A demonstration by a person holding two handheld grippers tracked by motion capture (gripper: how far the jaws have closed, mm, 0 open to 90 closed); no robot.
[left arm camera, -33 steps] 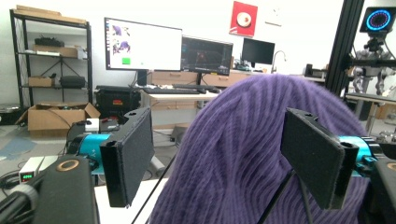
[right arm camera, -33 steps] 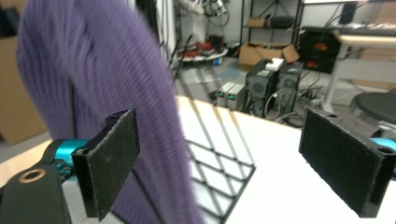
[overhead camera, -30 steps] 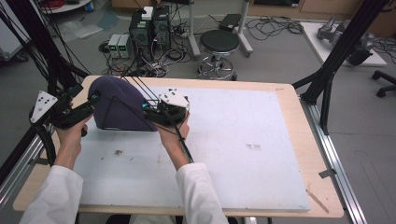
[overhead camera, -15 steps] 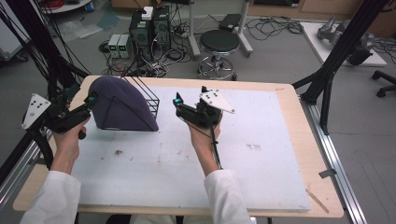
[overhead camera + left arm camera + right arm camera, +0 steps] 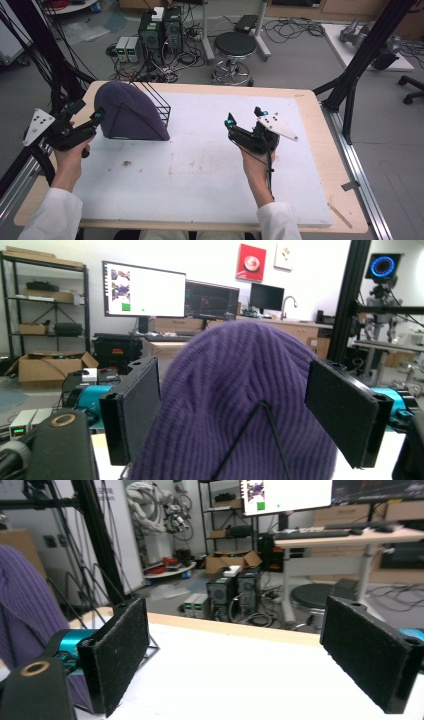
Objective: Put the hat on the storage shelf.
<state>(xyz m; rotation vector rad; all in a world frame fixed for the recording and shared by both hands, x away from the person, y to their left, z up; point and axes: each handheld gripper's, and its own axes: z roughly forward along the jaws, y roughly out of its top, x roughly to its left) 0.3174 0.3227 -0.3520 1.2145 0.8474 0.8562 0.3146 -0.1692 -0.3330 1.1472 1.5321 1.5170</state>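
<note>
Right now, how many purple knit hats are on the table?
1. The purple knit hat is draped over a black wire rack at the table's far left, beside the left gripper. Anything behind it could be hidden.

The right gripper [image 5: 244, 124] has let go of the purple hat [image 5: 125, 112] on its wire rack [image 5: 159, 105] and moved right, now well apart over the desk [image 5: 200, 165], fingers spread.

A round black stool [image 5: 235, 47] stands on the grey floor beyond the table's far edge. Left of it sit two computer towers [image 5: 161, 27] amid tangled cables [image 5: 175, 60]. A black office chair [image 5: 412, 85] stands far right. Lit monitors [image 5: 144, 290] line the back wall.
</note>
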